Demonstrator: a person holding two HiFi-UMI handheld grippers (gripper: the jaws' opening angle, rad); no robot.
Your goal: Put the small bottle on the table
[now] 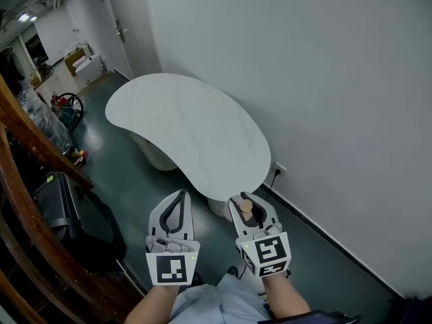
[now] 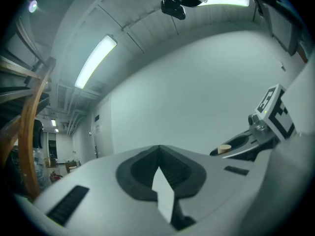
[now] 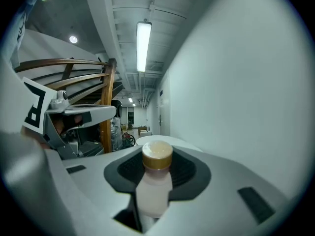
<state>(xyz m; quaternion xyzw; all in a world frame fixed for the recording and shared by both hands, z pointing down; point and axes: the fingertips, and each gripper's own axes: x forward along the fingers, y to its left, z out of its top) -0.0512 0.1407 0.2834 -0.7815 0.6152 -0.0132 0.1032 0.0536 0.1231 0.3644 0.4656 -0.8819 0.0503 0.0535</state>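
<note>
Bottle: small bottle (image 3: 155,186), pale body with a gold-brown cap, stands upright between the jaws of the right gripper (image 1: 250,202); its cap rises clear above the jaw tips.
Bottle position: in the head view it sits just at the near end of the table (image 1: 182,127), not resting on it; its height above the top cannot be judged.
Right gripper: clamped on the bottle's body, both pads against its sides, grip low on the body.
Left gripper: left gripper (image 1: 179,196) has its jaws together with nothing in them, and is held short of the table's near end, off its edge.
Table: white, kidney-shaped, top bare, so any spot on it appears free.
Step in hand: carrying the bottle to the table, judged early, with the set-down not yet done.
Method advised: bring the bottle well in from the table's near edge, away from the curved rim, and keep it vertical.
Lowering: descend until the base meets the table top flat; opening the jaws above the surface risks a tip or roll.
Release: part the jaws fully, then withdraw away from the table without brushing the cap.
Risk: the bottle is narrow and tall, so a tilted contact near the table's edge could send it to the floor.
</note>
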